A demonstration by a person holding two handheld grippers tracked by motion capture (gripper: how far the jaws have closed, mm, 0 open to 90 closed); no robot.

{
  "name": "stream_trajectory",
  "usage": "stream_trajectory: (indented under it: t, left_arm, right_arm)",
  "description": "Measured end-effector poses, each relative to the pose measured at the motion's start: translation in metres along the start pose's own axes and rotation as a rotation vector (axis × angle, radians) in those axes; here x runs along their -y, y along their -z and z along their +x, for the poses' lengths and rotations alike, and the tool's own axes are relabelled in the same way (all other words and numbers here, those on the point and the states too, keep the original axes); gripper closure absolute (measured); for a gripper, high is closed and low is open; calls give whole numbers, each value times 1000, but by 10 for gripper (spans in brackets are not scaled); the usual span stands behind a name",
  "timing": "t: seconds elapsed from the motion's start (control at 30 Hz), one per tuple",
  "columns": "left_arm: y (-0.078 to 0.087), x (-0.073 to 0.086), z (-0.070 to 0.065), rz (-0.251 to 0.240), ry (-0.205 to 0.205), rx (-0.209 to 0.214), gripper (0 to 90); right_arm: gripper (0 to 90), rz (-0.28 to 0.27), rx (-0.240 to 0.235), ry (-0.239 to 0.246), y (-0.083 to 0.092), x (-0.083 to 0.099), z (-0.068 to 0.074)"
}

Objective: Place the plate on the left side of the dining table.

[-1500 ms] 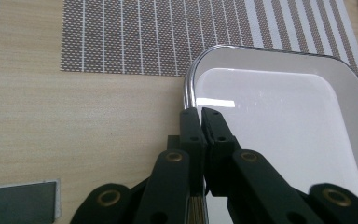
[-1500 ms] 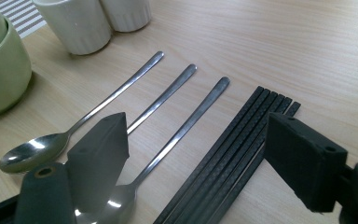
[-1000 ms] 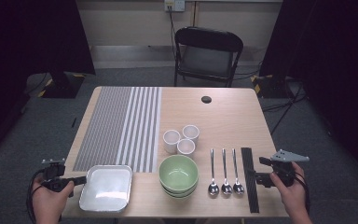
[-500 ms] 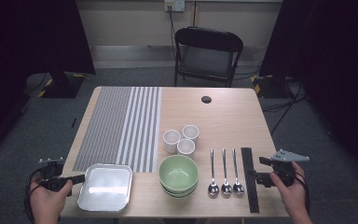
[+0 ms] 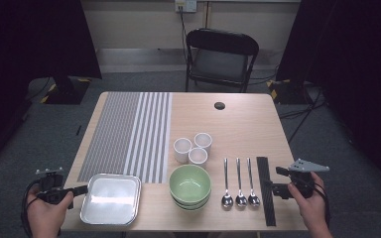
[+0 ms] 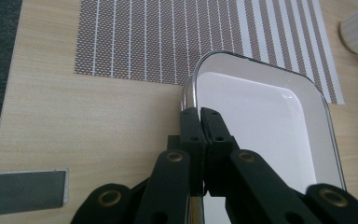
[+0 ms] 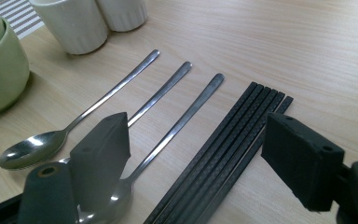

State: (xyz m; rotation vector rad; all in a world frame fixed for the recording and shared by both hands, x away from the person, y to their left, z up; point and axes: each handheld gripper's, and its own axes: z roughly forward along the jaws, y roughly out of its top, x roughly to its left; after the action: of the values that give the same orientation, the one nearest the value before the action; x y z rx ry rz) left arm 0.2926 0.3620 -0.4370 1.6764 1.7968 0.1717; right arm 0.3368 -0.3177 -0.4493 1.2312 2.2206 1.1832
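While the left gripper (image 6: 199,114) pinches the near-left rim of the tray (image 6: 279,121) with jaws closed, the tray sits at the table's (image 5: 238,124) front left, just touching the striped mat (image 5: 129,134). It is a shallow white rectangle with rounded corners and a shiny metal edge. The right gripper (image 7: 205,154) hangs open over the chopsticks (image 7: 228,149), holding nothing.

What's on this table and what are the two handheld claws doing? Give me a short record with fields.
left gripper: shut on the rim of the white rectangular metal tray
right gripper: open, above the three steel spoons and the black chopsticks
bowls: stacked pale green bowls beside the tray
cups: three small white cups
mat: grey striped placemat on the wooden table
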Motion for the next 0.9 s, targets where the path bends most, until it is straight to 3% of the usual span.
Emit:
stream_trajectory:
  t: [0.43, 0.53, 0.63, 0.7, 0.73, 0.9]
  left_arm:
    - [4, 1, 7, -8, 9, 5, 891]
    - [4, 1, 8, -21, -1, -20, 900]
    - [3, 2, 9, -26, 2, -15, 900]
    - [2, 3, 9, -21, -21, -35, 900]
    - [2, 3, 9, -32, -24, -46, 886]
    - [3, 3, 11, -77, -22, -26, 759]
  right_arm:
    - [224, 2, -4, -3, -1, 0, 0]
    - [224, 2, -6, -4, -1, 0, 0]
    - [224, 3, -7, -5, -1, 0, 0]
    - [224, 3, -6, -5, -1, 0, 0]
    - [224, 3, -6, -7, -1, 0, 1]
    - [224, 3, -5, -5, -1, 0, 0]
